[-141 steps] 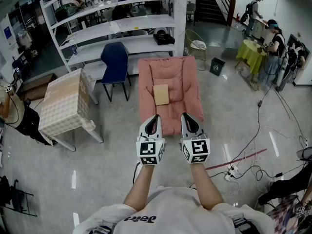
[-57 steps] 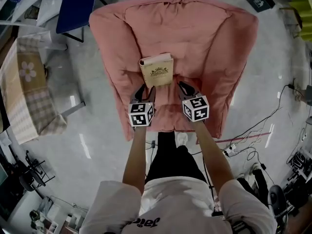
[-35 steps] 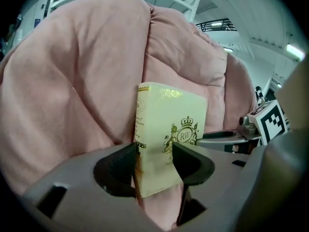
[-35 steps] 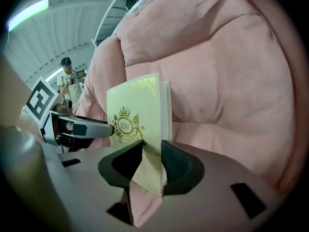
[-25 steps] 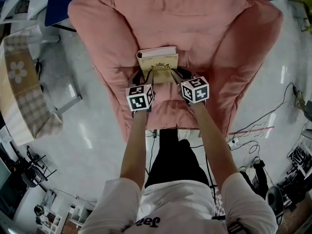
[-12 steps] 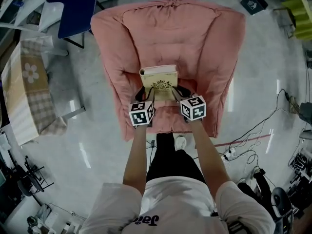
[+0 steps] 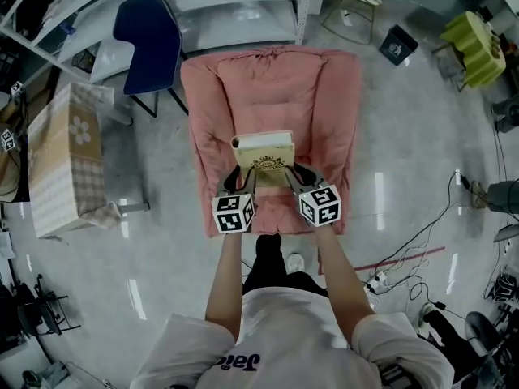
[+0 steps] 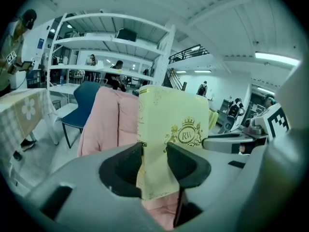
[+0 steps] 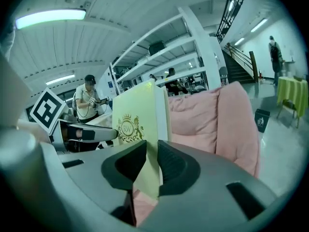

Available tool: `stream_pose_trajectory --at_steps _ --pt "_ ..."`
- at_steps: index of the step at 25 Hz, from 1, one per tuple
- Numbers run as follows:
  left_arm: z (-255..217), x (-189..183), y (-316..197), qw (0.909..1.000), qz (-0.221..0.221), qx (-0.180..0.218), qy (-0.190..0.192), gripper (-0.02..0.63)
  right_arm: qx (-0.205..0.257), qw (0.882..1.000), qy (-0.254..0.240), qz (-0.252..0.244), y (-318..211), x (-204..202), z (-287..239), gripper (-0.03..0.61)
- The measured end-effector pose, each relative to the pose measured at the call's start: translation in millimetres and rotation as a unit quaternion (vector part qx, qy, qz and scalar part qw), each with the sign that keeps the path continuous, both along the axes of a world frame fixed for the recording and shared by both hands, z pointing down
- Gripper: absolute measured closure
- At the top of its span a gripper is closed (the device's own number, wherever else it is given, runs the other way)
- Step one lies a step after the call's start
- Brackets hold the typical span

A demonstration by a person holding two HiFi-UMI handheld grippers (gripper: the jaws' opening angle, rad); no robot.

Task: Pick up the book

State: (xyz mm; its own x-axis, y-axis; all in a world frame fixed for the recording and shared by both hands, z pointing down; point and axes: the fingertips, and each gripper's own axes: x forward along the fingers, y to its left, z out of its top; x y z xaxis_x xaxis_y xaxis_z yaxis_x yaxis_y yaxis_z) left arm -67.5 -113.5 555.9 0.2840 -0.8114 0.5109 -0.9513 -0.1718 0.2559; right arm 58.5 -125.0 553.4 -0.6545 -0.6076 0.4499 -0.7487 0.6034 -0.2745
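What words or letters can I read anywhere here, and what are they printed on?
"RW": gold letters under a crown, in the crest on the cover of the book.
Dark lettering on the person's white shirt: seen upside down, seems to begin "Ja", the rest is unclear.
Blue wall sign beside the shelves: too small to read.
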Motion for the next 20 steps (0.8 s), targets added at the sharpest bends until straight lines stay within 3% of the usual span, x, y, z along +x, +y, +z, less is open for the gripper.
stream_pose_trajectory --at_steps 6,12,20 --pt "-91 19 35 0.9970 0.006 0.077 -0.011 0.451 0.075 0.997 -0.021 0.006 36 21 -92 0.502" --pt "-153 41 67 0.9916 0.003 0.129 0.007 0.453 0.139 0.989 -0.036 0.021 71 45 -163 0.505" --pt "-236 64 99 0.9785 0.010 0.204 -0.024 0.457 0.211 0.976 -0.061 0.020 103 68 -241 0.508"
